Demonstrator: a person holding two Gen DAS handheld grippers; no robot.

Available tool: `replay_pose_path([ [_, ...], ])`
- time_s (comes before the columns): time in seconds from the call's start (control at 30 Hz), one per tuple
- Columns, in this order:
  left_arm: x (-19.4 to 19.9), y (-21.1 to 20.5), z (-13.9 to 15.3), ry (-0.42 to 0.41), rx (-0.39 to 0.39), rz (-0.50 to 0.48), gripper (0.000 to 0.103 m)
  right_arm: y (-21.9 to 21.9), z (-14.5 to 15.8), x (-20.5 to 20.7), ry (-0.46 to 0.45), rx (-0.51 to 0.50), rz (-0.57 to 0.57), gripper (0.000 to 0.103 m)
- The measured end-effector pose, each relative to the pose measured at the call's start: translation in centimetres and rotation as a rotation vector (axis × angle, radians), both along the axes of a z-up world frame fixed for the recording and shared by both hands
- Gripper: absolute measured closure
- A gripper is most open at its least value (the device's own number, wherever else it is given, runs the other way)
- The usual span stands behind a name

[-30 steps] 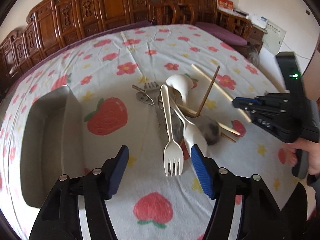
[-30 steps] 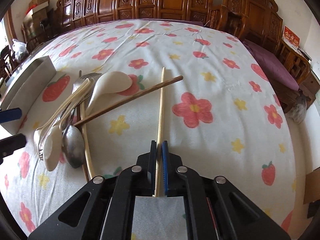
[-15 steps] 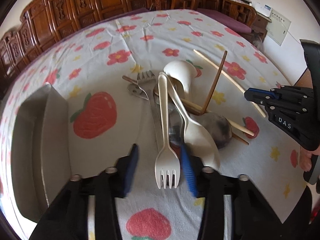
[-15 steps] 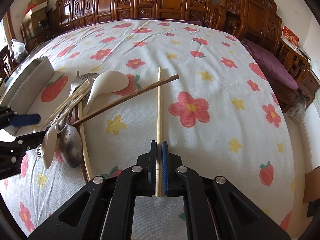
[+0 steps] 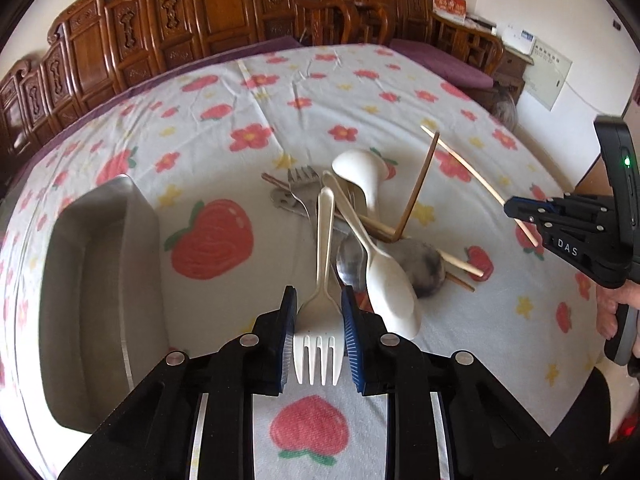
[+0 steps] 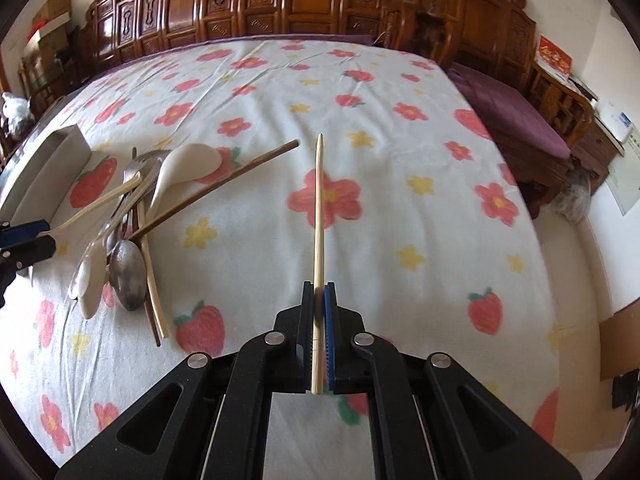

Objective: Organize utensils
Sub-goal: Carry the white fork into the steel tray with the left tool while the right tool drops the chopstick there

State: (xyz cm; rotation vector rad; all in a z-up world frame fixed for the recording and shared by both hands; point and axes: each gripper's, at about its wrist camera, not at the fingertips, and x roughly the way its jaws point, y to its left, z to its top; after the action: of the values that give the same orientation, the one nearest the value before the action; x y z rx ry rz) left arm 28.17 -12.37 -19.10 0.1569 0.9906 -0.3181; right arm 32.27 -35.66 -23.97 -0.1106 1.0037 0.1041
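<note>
My left gripper (image 5: 319, 320) is shut on the head of a white plastic fork (image 5: 322, 280), whose handle points away over the pile. The pile holds a white plastic spoon (image 5: 384, 276), a white ladle-shaped spoon (image 5: 360, 172), a metal spoon (image 5: 350, 264), a metal fork (image 5: 300, 184) and a dark chopstick (image 5: 418, 188). My right gripper (image 6: 319, 300) is shut on a pale bamboo chopstick (image 6: 319, 216) and holds it off the cloth, pointing away. It also shows in the left wrist view (image 5: 516, 206).
A steel tray (image 5: 92, 280) lies at the left of the pile, also in the right wrist view (image 6: 44, 168). The tablecloth (image 6: 400, 160) has flower and strawberry prints. Carved wooden chairs (image 6: 280, 4) ring the far edge.
My left gripper moved forward and closed on the white fork's head. My right gripper lifted the pale chopstick off the cloth and carried it right, away from the dark chopstick.
</note>
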Motion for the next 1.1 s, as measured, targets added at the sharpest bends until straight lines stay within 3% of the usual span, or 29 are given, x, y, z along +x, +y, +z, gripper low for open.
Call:
replay_pose_path([
  [0.4,-1.2,2.9,3.7,-0.107,-0.035,0.017,0.082,3.4,4.2,-2.8,-0.087,-0.042,0.054,0.098],
  [0.63,-1.6,6.5,6.1,-0.158,-0.060,0.066,0.082,6.7,6.9,-3.9,-0.131,-0.009,0.104,0.098],
  [1.1,-2.4,14.7,5.6,-0.188,-0.057,0.181,0.082,17.9,9.0,-3.9,-0.140,0.104,0.256,0.097],
])
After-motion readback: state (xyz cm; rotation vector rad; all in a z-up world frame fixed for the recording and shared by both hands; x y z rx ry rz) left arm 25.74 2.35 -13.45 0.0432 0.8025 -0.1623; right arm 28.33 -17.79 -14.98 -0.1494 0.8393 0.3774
